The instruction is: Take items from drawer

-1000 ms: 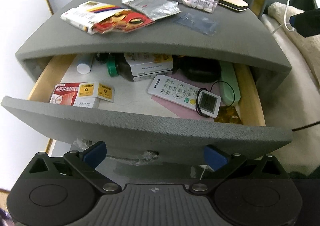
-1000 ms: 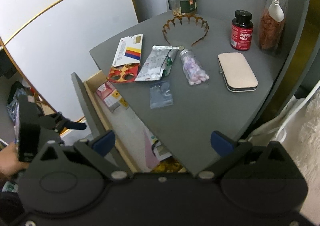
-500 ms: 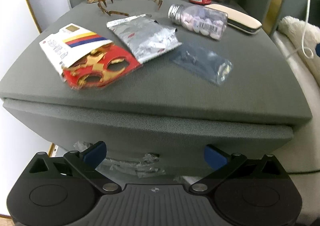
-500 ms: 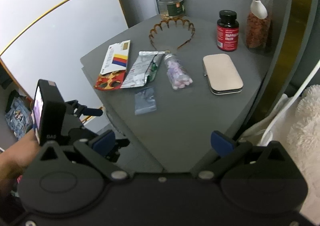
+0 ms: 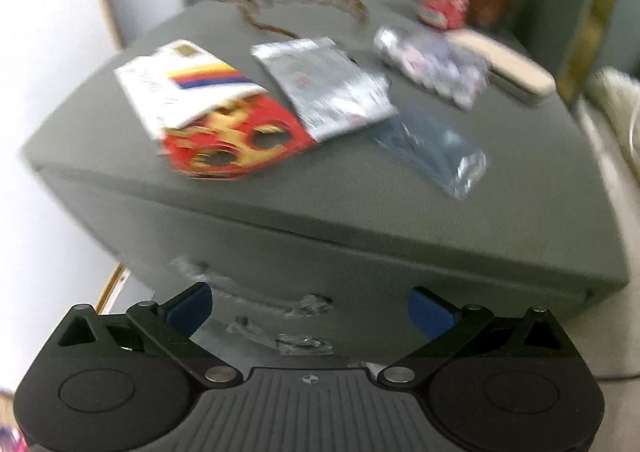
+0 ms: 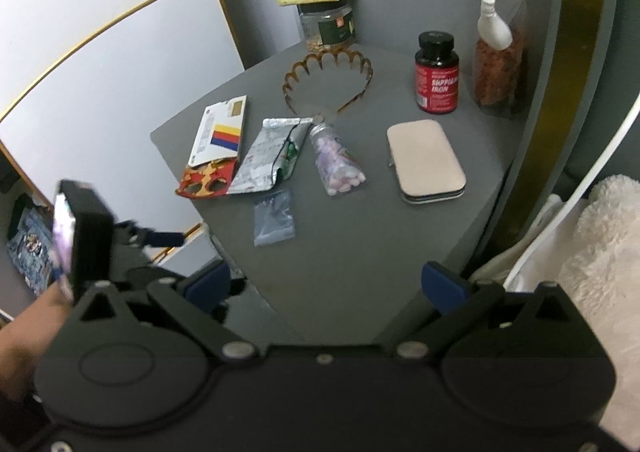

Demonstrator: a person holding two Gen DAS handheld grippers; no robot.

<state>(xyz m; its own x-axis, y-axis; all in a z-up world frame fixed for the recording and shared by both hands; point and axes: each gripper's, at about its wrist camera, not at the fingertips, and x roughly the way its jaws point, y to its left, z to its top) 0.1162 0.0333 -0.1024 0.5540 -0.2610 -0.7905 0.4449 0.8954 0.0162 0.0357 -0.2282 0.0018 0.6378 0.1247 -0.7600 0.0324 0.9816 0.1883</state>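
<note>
Drawer (image 5: 360, 284) front flush with nightstand (image 6: 360, 252); left claw (image 5: 310, 308) and right claw (image 6: 326, 286) both spread wide, gripping nothing.

A grey nightstand (image 6: 360, 252) carries a headband (image 6: 328, 79), pouches, bottles and a case (image 6: 426, 161).

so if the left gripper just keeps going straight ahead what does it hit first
Most likely the closed drawer front of the grey nightstand: the open left gripper points at it, below the tabletop. The view is blurred, so the gap is unclear.
</note>
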